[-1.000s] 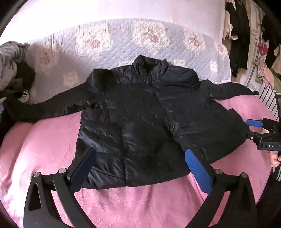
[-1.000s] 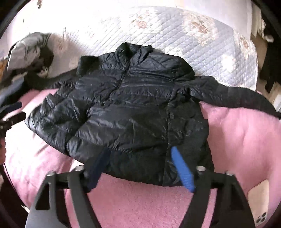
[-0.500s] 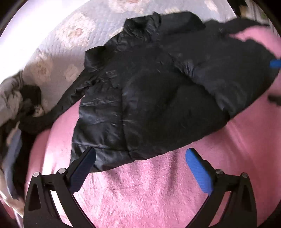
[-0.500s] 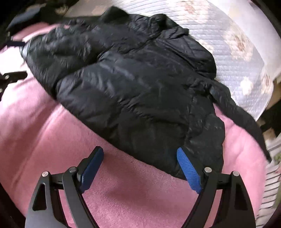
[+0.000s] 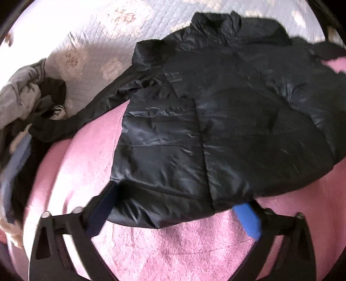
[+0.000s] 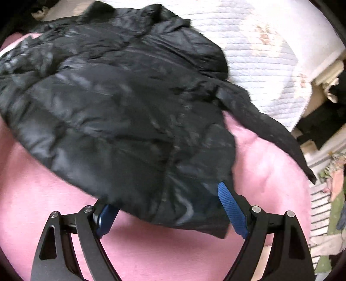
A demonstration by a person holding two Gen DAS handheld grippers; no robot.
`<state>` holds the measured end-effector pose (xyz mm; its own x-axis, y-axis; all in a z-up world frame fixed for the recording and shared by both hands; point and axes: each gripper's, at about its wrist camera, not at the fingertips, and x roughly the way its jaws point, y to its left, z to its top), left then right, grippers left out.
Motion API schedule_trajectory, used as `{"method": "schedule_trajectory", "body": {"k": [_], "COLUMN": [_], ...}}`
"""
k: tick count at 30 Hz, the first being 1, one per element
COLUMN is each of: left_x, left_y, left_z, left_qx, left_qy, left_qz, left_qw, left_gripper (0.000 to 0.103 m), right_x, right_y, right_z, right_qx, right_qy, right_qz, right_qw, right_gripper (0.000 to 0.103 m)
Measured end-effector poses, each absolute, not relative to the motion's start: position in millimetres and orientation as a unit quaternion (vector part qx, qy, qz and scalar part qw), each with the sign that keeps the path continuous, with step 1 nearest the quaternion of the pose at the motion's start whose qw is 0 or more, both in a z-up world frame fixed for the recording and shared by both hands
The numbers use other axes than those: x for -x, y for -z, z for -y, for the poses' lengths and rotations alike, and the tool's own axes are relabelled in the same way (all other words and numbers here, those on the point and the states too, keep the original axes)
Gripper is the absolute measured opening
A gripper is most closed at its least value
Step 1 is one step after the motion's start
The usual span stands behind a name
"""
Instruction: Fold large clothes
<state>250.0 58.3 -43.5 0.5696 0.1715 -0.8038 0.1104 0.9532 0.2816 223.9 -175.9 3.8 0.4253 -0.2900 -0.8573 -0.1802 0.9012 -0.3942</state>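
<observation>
Item: black puffer jacket, lying flat on a pink blanket spread over a bed. Long axis runs from the hem, nearest both cameras, to the collar at the far end, which lies on a white quilted cover. One sleeve stretches out sideways toward a heap of grey and dark clothes; the other sleeve trails out to the opposite side over the blanket edge.

Left hand-held gripper: jaws wide apart and closing, straddling the hem's corner; the hem lies between the blue pads, which do not press it.

Right hand-held gripper: jaws spread wide at the other hem corner, fabric between the pads, not pinched.

Both views are motion-blurred.
</observation>
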Motion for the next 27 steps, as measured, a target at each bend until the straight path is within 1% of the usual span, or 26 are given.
{"method": "schedule_trajectory", "body": {"k": [2, 3, 4, 5, 7, 8, 11, 14, 18, 22, 24, 25, 26, 27], "left_x": [-251.4, -250.9, -249.8, -248.6, -244.7, -242.0, -234.4, -222.3, -200.5, -167.4, -157.5, -155.4, -157.1, -162.1], "left_y": [39.4, 35.4, 31.2, 26.6, 16.7, 10.8, -1.3, -3.8, -4.2, -19.0, -27.2, -31.2, -34.3, -39.5], "left_z": [-62.5, -64.6, -66.2, -66.9, -64.4, -63.1, -61.3, -69.6, -71.3, -85.2, -86.7, -85.9, -85.2, -86.1], "left_qx": [-0.114, -0.093, -0.074, -0.058, -0.039, -0.037, -0.038, -0.010, -0.052, -0.026, -0.033, -0.040, -0.046, -0.053], "left_qy": [0.007, 0.017, 0.025, 0.032, 0.043, 0.049, 0.053, 0.066, 0.076, 0.095, 0.094, 0.092, 0.091, 0.083], "left_qz": [-0.475, -0.477, -0.476, -0.476, -0.472, -0.466, -0.464, -0.489, -0.513, -0.530, -0.527, -0.524, -0.522, -0.512], "left_qw": [0.872, 0.874, 0.876, 0.877, 0.880, 0.882, 0.884, 0.870, 0.853, 0.843, 0.844, 0.846, 0.847, 0.853], "left_gripper": [0.066, 0.060, 0.043, 0.030, 0.023, 0.019, 0.018, 0.017, 0.017, 0.020, 0.025, 0.031, 0.041, 0.046], "right_x": [-226.6, -226.6, -226.5, -226.2, -226.4, -225.6, -218.7, -205.0, -166.8, -122.4, -108.1, -106.4, -104.4, -106.6], "right_y": [-3.9, -6.1, -11.9, -15.7, -19.2, -22.0, -30.3, -42.7, -53.1, -62.5, -69.7, -72.5, -77.6, -81.6], "right_z": [183.9, 186.9, 193.2, 197.6, 203.3, 205.1, 200.5, 199.8, 201.1, 200.0, 200.5, 201.6, 202.2, 203.7], "right_qx": [0.203, 0.194, 0.169, 0.147, 0.122, 0.116, 0.129, 0.132, 0.105, 0.076, 0.071, 0.071, 0.074, 0.078], "right_qy": [0.040, 0.047, 0.050, 0.045, 0.034, 0.024, 0.013, 0.009, -0.015, -0.019, -0.019, -0.019, -0.013, -0.007], "right_qz": [-0.543, -0.544, -0.542, -0.543, -0.544, -0.543, -0.538, -0.531, -0.541, -0.544, -0.542, -0.541, -0.536, -0.531], "right_qw": [0.813, 0.815, 0.822, 0.825, 0.829, 0.831, 0.833, 0.837, 0.834, 0.836, 0.837, 0.838, 0.841, 0.844], "right_gripper": [0.087, 0.084, 0.066, 0.041, 0.021, 0.016, 0.010, 0.010, 0.010, 0.010, 0.010, 0.011, 0.013, 0.016]}}
